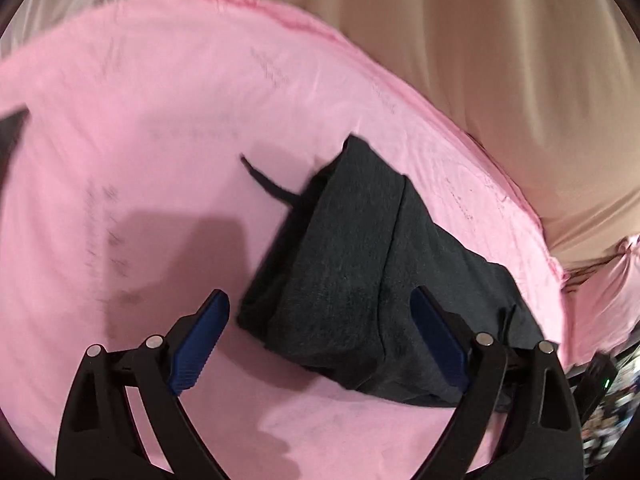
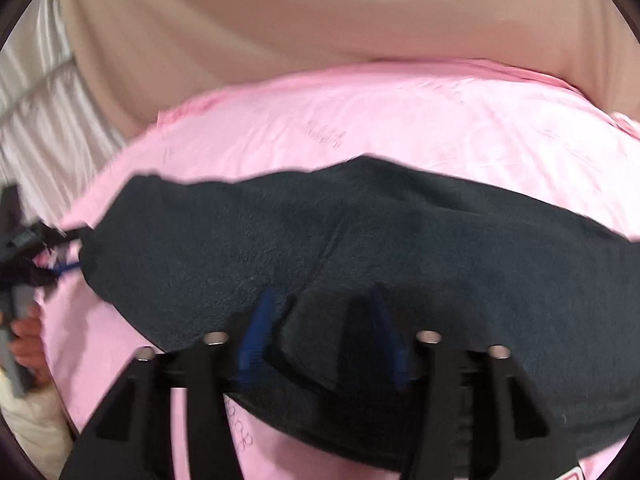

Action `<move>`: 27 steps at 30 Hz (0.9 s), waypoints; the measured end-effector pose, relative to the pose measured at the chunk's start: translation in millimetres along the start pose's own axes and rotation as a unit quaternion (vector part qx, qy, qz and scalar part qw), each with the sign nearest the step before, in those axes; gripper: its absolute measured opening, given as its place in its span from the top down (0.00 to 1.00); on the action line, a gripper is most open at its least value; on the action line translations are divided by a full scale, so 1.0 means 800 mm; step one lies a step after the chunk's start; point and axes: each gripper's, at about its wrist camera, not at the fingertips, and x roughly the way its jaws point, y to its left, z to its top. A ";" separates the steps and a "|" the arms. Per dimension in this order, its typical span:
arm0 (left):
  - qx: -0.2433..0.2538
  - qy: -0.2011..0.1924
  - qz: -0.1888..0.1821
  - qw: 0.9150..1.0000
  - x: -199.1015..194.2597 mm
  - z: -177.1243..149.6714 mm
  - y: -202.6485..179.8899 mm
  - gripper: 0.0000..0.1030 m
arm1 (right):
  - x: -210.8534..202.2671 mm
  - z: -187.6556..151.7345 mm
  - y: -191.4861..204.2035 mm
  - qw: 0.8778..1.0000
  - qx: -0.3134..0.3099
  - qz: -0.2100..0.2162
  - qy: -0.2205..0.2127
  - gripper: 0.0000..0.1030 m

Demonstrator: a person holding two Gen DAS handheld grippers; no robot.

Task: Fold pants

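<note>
The dark grey pants (image 1: 344,276) lie folded in a thick bundle on the pink sheet (image 1: 160,120). A black drawstring (image 1: 266,182) sticks out from the bundle's left side. My left gripper (image 1: 320,304) is open, its blue pads on either side of the bundle's near end, holding nothing. In the right wrist view the pants (image 2: 360,240) fill the middle. My right gripper (image 2: 320,304) sits over the near edge with its blue pads apart, and cloth bulges between them.
The pink sheet (image 2: 400,120) covers a surface with a beige cloth (image 2: 320,20) behind it. The beige cloth (image 1: 500,60) also shows at the right of the left wrist view. A hand with the other gripper (image 2: 24,320) shows at the far left.
</note>
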 end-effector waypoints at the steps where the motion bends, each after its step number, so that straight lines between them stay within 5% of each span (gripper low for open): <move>1: -0.025 0.010 -0.009 1.000 0.013 0.000 0.004 0.09 | -0.008 -0.002 -0.001 1.000 -0.002 -0.005 -0.010 0.46; 4: -0.031 -0.010 0.007 0.999 0.022 0.000 -0.005 0.11 | -0.035 -0.013 -0.014 0.998 -0.008 -0.024 -0.053 0.34; 7: -0.009 -0.007 0.033 0.999 0.031 0.001 -0.024 0.64 | -0.048 -0.023 -0.043 0.997 0.032 -0.003 -0.073 0.27; 10: 0.004 -0.028 0.049 0.998 0.016 0.005 -0.051 0.73 | -0.047 -0.027 -0.086 0.989 0.111 0.055 -0.079 0.27; 15: 0.088 -0.088 0.022 0.992 -0.055 0.004 -0.162 0.75 | -0.044 -0.027 -0.128 0.973 0.183 0.110 -0.090 0.27; 17: 0.146 -0.114 0.006 0.983 -0.084 -0.007 -0.231 0.76 | -0.048 -0.028 -0.128 0.971 0.182 0.118 -0.099 0.27; 20: 0.242 -0.131 -0.029 0.961 -0.111 -0.039 -0.347 0.76 | -0.059 -0.031 -0.133 0.967 0.185 0.130 -0.115 0.27; 24: 0.349 -0.098 -0.066 0.930 -0.092 -0.106 -0.478 0.75 | -0.090 -0.039 -0.157 0.969 0.181 0.117 -0.122 0.27; 27: 0.392 -0.063 -0.070 0.915 -0.039 -0.151 -0.531 0.61 | -0.118 -0.049 -0.191 0.969 0.189 0.102 -0.124 0.26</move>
